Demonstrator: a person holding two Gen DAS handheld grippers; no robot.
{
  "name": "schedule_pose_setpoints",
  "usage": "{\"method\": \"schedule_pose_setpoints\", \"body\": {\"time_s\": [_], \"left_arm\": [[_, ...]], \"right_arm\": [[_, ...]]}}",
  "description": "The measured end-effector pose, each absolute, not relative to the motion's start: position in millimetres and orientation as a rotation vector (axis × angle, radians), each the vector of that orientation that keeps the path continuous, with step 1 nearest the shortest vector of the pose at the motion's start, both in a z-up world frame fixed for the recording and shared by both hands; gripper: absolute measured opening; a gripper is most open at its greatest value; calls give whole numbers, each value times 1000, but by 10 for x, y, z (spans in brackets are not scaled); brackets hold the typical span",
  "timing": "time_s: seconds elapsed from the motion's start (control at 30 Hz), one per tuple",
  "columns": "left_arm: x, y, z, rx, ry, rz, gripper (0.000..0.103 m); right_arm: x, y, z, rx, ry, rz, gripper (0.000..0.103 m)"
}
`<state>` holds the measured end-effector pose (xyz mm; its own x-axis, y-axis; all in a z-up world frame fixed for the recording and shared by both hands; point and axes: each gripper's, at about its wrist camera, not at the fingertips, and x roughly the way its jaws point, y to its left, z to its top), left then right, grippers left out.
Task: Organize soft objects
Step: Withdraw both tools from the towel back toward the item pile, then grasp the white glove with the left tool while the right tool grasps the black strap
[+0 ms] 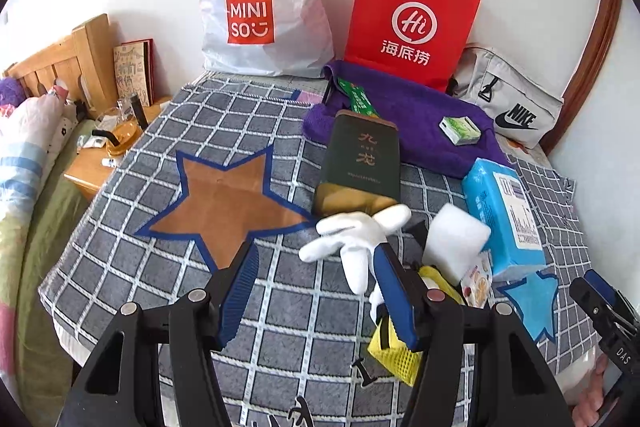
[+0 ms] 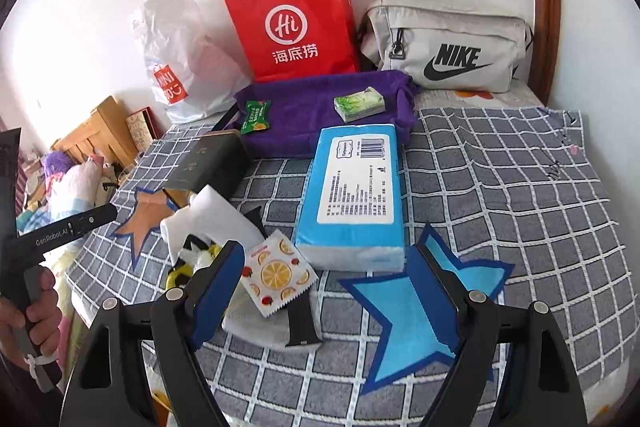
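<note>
Left wrist view, white plush glove [image 1: 352,239], fingers splayed

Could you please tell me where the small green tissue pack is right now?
The small green tissue pack lies on the purple towel at the back of the bed, in front of the grey Nike bag and just behind the blue tissue package.

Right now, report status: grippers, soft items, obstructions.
Left hand-held gripper open, empty, beside white glove. Right hand-held gripper open, empty, over blue star. Dark box behind the soft pile.
</note>
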<state>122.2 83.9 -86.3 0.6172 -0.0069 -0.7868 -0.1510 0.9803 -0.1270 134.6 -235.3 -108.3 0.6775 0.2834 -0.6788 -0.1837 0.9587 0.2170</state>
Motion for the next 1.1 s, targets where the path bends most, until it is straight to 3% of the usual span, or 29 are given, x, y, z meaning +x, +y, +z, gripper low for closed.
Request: {"method": "schedule_pose_setpoints", "body": {"time_s": [0.3,0.6,1.1], "left_arm": [[1174,828,-1003,-206,908,54,57],[1230,864,-1193,-231,923,63,52],[1640,509,-1414,-215,964,-26,51]], "right_arm": [[1161,-2349,-1214,106,768,236,83],[1161,-2370,-1367,146,775,237,71],[1206,-2277,-1582,138,822,286,71]]}}
